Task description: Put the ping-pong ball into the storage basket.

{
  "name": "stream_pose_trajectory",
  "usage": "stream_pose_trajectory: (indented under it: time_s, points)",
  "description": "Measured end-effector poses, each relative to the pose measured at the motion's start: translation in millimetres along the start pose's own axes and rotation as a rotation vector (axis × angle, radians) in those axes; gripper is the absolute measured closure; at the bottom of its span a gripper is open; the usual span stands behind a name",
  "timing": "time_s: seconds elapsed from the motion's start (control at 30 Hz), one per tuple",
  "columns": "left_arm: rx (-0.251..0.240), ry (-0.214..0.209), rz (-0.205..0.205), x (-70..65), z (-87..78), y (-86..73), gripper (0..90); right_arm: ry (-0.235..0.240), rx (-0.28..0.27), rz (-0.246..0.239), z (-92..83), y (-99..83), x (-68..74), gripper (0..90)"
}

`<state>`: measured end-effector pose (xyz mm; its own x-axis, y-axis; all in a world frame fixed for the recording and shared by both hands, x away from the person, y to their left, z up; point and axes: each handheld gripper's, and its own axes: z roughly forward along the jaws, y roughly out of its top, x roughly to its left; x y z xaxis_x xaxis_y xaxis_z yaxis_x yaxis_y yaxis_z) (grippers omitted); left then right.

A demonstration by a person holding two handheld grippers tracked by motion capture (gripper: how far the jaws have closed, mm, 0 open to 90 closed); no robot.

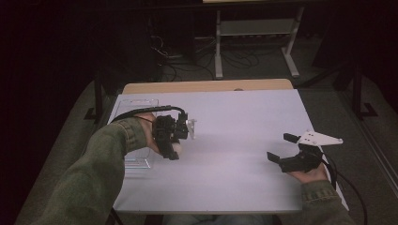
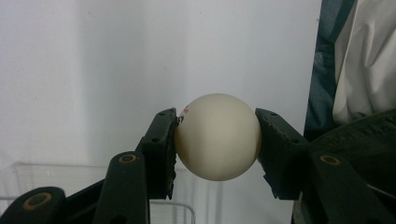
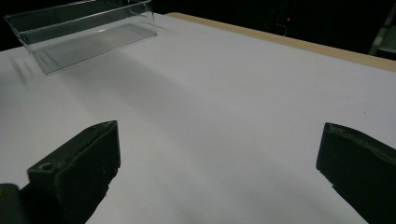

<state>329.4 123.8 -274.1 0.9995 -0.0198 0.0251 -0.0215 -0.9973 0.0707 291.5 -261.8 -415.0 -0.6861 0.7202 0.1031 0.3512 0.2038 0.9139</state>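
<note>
At the far left of the table stands a clear plastic tray (image 1: 139,161), its near corner just beside the person's left sleeve; in the right gripper view the same tray (image 3: 84,37) sits at the top left, its walls see-through and its floor bare. Next comes the left gripper (image 1: 176,146), held above the table near the tray's right edge, its jaws pinching a cream-white ball (image 2: 217,136) from both sides, pads pressed against it. The ball carries a small red mark and a bit of dark print at its upper left, by the left jaw, too small and too turned away to read. Behind the ball in the left gripper view lies plain white tabletop, with the tray's clear rim at the bottom left. Across the middle the white table surface (image 1: 234,140) is smooth, with a strip of light wooden edge along its far side. Well apart, at the right, the right gripper (image 1: 281,151) rests low on the table in the person's hand, jaws spread wide with only white tabletop between them. The room beyond is dark: cables on the floor, and the white legs of another table (image 1: 256,42).
</note>
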Motion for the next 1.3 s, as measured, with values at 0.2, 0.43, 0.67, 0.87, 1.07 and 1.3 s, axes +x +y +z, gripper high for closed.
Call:
stream_pose_trajectory:
  time_s: [0.2,0.43,0.67,0.87,1.07,1.3]
  points:
    - [0.008,0.008,-0.013,1.9,-4.5,-7.7,51.0,0.000,0.000,-0.001,-0.2,0.1,-0.1,0.0]
    - [0.000,0.014,-0.030,5.2,-12.1,-19.0,51.1,0.002,0.000,-0.001,0.0,0.1,-0.3,0.0]
    - [-0.012,0.036,-0.051,8.6,-24.1,-31.0,51.1,0.001,0.003,-0.001,0.1,0.1,-0.1,0.0]
    - [-0.024,0.049,-0.073,13.2,-31.9,-43.5,51.1,0.002,0.003,-0.001,0.3,0.0,-0.4,0.0]
    - [-0.025,0.058,-0.097,17.0,-37.7,-56.2,51.2,0.004,0.007,-0.002,0.9,-0.1,-0.2,0.0]
    - [-0.021,0.059,-0.129,19.3,-43.7,-72.9,51.2,0.003,0.009,-0.005,0.6,0.2,-0.2,0.0]
